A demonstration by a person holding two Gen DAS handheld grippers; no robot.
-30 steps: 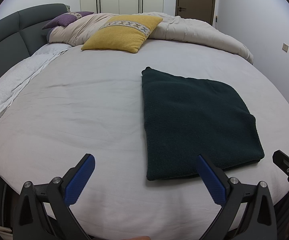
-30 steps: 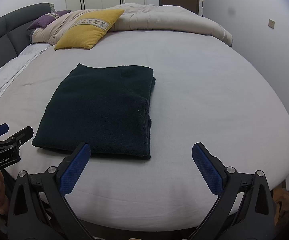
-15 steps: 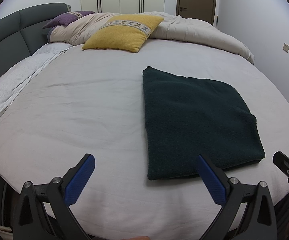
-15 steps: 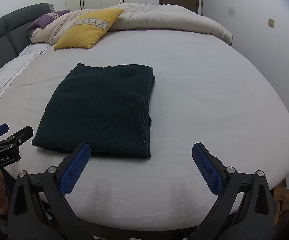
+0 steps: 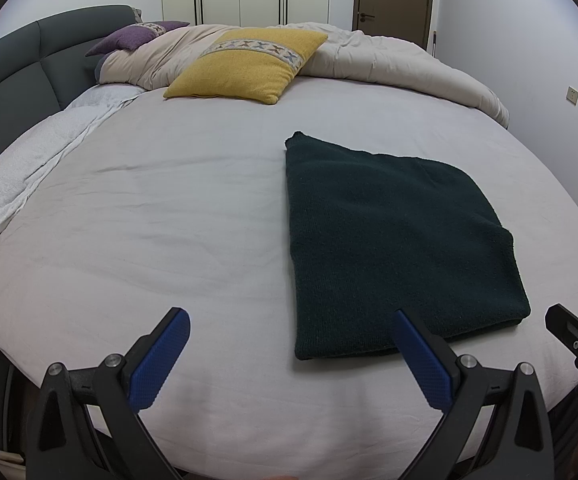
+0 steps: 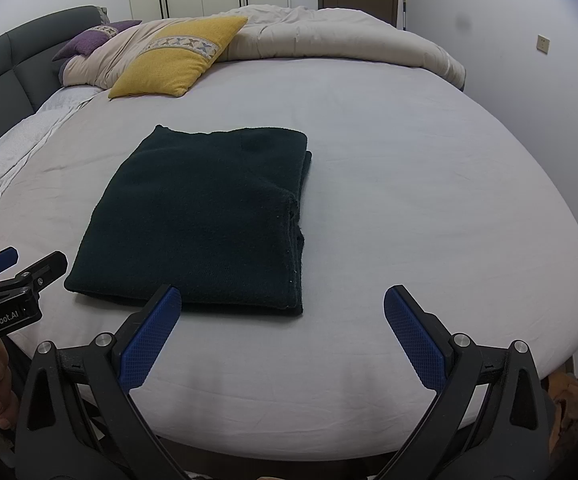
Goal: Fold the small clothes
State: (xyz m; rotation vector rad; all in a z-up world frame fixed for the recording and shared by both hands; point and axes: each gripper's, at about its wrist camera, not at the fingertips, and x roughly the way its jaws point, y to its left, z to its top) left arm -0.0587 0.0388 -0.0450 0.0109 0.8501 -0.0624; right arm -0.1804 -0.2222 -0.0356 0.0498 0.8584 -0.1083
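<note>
So the dark green garment [image 5: 393, 240] is folded into a neat rectangle and lying flat on the bed [image 5: 169, 220], close to the near edge and well away from the yellow pillow [image 5: 249, 64] and the bunched-up duvet [image 6: 329, 36] at the far side. Left tongs [image 5: 289, 356] are spread wide open with nothing in them, hanging over the near edge with the right blue finger just overlapping the garment's near edge in view. Right tongs [image 6: 281, 332] are the same deal, wide open and empty, just off the garment's near right corner.
</note>
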